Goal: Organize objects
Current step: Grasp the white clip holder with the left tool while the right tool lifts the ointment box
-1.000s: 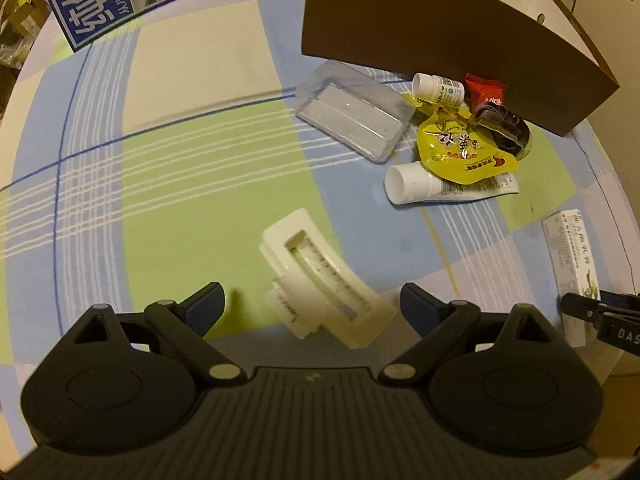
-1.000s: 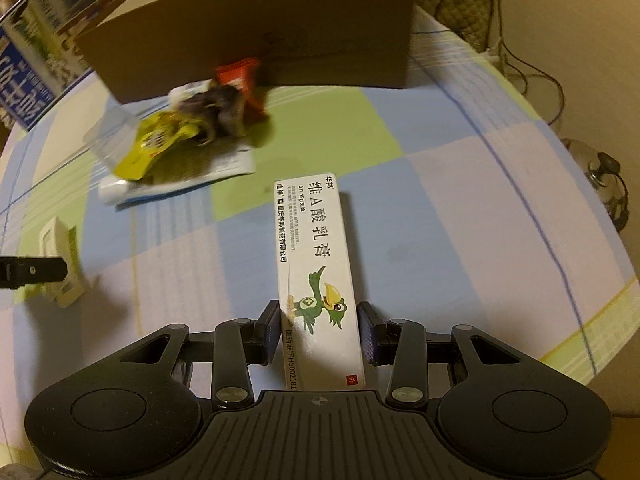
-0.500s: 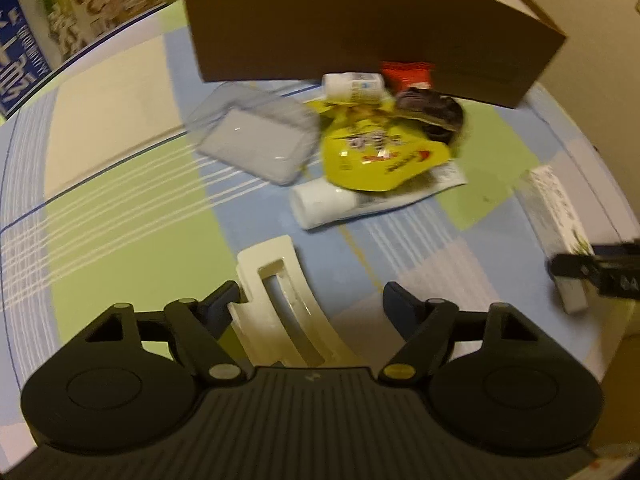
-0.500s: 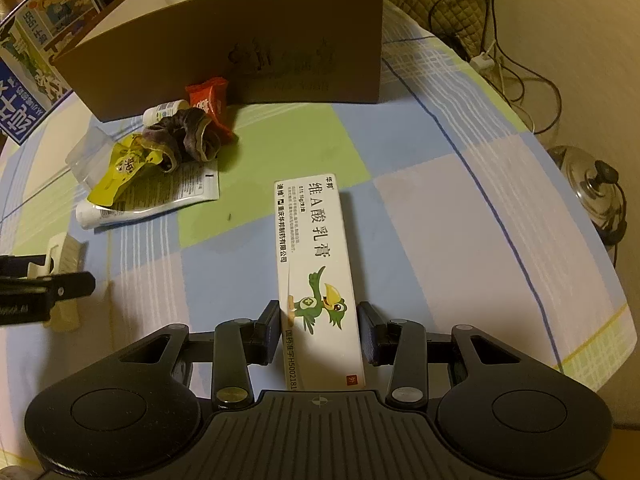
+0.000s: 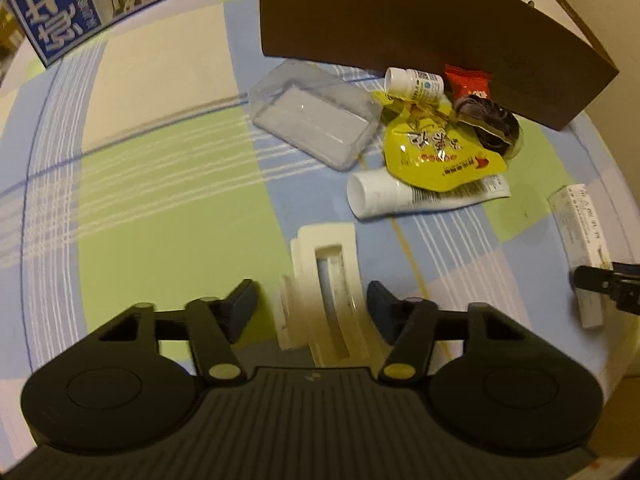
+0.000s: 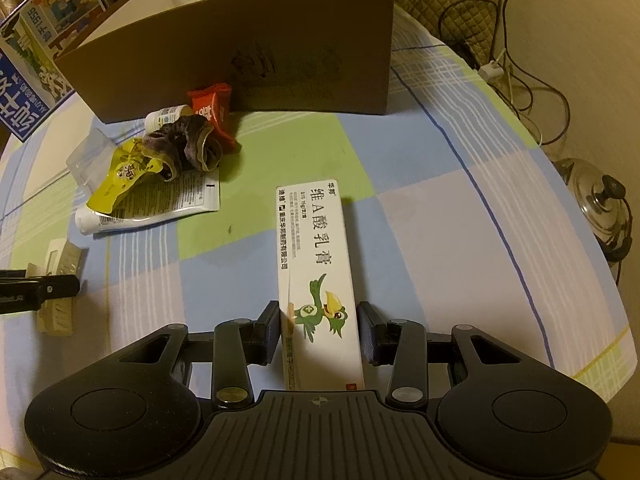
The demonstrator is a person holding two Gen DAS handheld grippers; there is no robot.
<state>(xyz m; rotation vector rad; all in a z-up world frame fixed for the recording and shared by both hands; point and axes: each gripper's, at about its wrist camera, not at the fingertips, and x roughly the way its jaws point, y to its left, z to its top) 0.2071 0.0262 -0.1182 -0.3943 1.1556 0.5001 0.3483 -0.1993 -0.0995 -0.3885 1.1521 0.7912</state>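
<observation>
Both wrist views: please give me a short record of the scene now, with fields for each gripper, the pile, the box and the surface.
left gripper: open, fingers astride the cream hair clip, not touching it
right gripper: around the white ointment carton; contact unclear
pile: yellow pouch lying on white tube, beside clear plastic tray, small white bottle, red packet, dark scrunchie
box: cardboard box behind the pile
surface: checked tablecloth

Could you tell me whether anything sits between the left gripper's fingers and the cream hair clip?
Nothing visible does. The hair clip lies on the tablecloth directly between the open fingers of the left gripper, with clear gaps either side.
</observation>
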